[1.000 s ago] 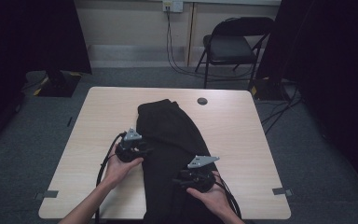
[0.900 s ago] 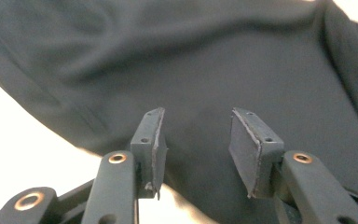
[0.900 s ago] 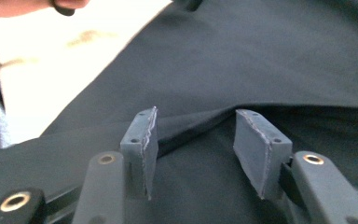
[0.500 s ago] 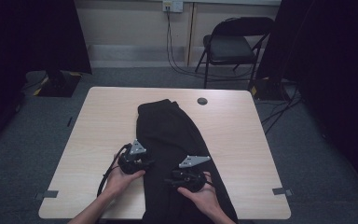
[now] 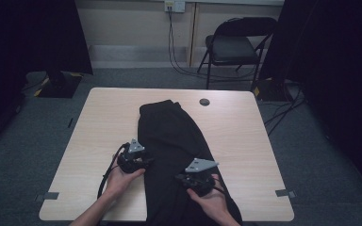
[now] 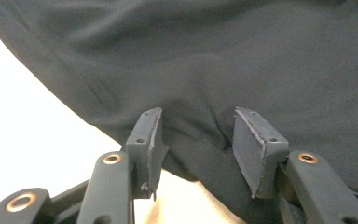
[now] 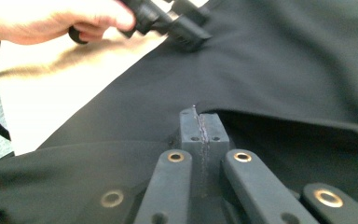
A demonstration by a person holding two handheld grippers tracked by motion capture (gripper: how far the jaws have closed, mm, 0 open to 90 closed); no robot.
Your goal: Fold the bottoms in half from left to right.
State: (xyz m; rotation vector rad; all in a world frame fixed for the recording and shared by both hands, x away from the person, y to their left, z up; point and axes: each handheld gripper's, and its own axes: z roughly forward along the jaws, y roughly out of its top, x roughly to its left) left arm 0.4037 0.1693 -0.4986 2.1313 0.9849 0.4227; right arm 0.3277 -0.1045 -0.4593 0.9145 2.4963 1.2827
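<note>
A long black garment (image 5: 174, 136) lies down the middle of the pale wooden table (image 5: 99, 122), its near end hanging over the front edge. My left gripper (image 5: 146, 162) is at the cloth's left edge. In the left gripper view it (image 6: 198, 140) stands open, with a bulge of the garment's (image 6: 205, 70) hem between the pads but not pressed. My right gripper (image 5: 181, 179) rests on the cloth nearer the front edge. Its jaws (image 7: 199, 119) have just been closing and now meet on a raised fold of the garment (image 7: 284, 70). The left gripper (image 7: 182, 23) and its hand show beyond.
A small dark round cap (image 5: 204, 101) sits in the table near the far edge. A black folding chair (image 5: 238, 44) stands behind the table. The left gripper's cable (image 5: 106, 176) loops over the table's front left. Bare tabletop lies on both sides of the garment.
Both hands have drawn in toward the garment's near part. The left gripper came to the cloth's left edge and the right one shifted slightly over the cloth.
</note>
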